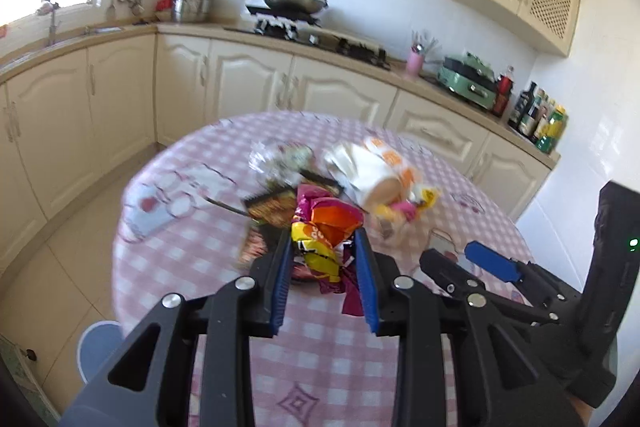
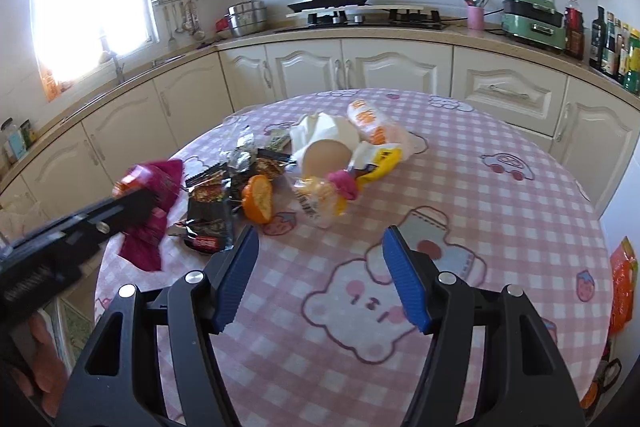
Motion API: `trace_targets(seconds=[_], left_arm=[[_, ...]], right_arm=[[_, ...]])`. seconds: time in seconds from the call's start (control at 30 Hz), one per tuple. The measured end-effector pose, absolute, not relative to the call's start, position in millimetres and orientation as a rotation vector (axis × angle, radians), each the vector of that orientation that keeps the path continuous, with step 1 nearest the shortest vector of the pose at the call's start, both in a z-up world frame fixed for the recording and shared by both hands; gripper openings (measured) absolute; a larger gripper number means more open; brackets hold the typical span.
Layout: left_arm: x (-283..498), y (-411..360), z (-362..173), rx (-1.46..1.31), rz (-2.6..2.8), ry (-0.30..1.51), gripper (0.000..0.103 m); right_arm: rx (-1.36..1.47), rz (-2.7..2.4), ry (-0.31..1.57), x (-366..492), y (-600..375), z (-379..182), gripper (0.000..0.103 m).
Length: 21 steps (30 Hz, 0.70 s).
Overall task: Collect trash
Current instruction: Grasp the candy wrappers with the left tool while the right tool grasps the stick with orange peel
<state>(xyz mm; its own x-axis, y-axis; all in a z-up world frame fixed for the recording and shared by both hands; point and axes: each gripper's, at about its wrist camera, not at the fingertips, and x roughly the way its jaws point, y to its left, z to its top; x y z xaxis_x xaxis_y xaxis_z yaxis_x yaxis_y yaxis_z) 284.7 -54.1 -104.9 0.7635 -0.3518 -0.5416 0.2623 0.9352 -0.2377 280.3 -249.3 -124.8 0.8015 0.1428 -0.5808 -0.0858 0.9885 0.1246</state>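
My left gripper (image 1: 322, 239) is shut on a crumpled magenta, orange and yellow snack wrapper (image 1: 324, 231) and holds it above the round table; it also shows at the left of the right wrist view (image 2: 136, 199) with the wrapper (image 2: 154, 187). My right gripper (image 2: 318, 239) is open and empty over the table's near side. A trash pile lies at the table's middle: black wrappers (image 2: 212, 215), an orange peel (image 2: 258, 203), a paper cup on its side (image 2: 326, 155), white paper (image 2: 320, 129), yellow and orange packets (image 2: 376, 155).
The table has a pink checked cloth (image 2: 460, 187). An orange packet (image 2: 622, 287) hangs at its right edge. Kitchen cabinets (image 2: 352, 67) and a counter with a stove, wok and bottles run behind. A blue stool (image 1: 100, 347) stands by the table's left.
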Motion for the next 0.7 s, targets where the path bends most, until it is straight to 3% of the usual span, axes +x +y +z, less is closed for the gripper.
trace_targets(seconds=[0.17, 0.23, 0.3, 0.43, 0.5, 0.7], left_arm=[[287, -20, -99, -0.176, -0.254, 0.601, 0.029], [291, -6, -102, -0.194, -0.231, 0.611, 0.029], [292, 6, -105, -0.215, -0.223, 0.617, 0.029], [295, 26, -110, -0.235, -0.216, 0.625, 0.029], [296, 31, -111, -0.239, -0.219, 0.626, 0.029], [292, 42, -111, -0.258, -0.229, 0.606, 0.029]], right_arm=[[0.054, 0.174, 0.662, 300, -220, -124, 0.062], [0.032, 0.184, 0.689, 314, -208, -126, 0.056], [0.016, 0.185, 0.717, 329, -199, -130, 0.045], [-0.009, 0.154, 0.758, 349, -189, -135, 0.035], [-0.004, 0.172, 0.798, 357, -187, -140, 0.013], [-0.007, 0.130, 0.718, 346, -188, -130, 0.011]])
